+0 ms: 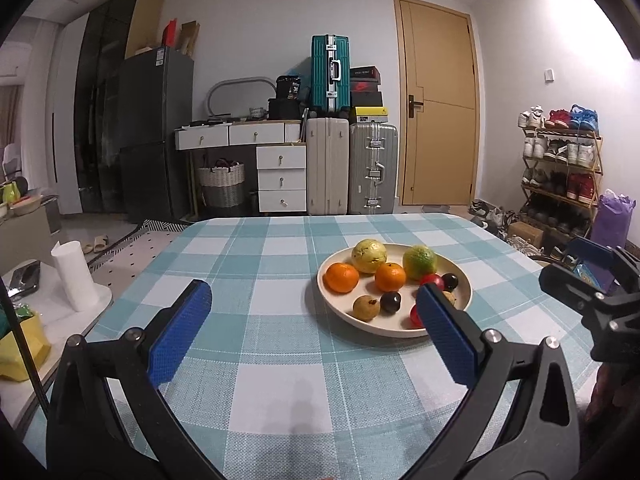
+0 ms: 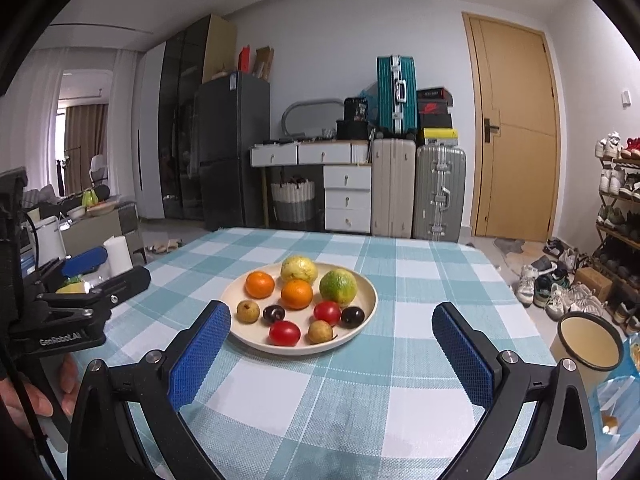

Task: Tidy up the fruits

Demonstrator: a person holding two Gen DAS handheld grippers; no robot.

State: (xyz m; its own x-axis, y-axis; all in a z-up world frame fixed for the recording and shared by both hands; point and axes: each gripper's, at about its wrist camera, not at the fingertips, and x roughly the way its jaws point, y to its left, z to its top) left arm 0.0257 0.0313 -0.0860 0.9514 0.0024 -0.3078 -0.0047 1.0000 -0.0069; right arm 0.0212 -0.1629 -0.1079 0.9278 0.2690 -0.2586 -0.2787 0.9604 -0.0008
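Note:
A cream plate (image 2: 362,334) stands on the checked table, also in the left wrist view (image 1: 326,294). It holds a yellow fruit (image 2: 299,268), a green citrus (image 2: 338,287), two oranges (image 2: 296,294), two red tomatoes (image 2: 284,333), two dark plums (image 2: 273,313) and two small brown pears (image 2: 248,311). My left gripper (image 1: 316,294) is open and empty, its right finger in front of the plate's right side. My right gripper (image 2: 332,318) is open and empty, just short of the plate.
The table has a blue-and-white checked cloth (image 2: 360,400). A cream mug (image 2: 588,344) stands at the table's right edge. A white paper roll (image 1: 76,276) stands on a low stand to the left. Suitcases, drawers and a shoe rack (image 1: 560,168) are beyond.

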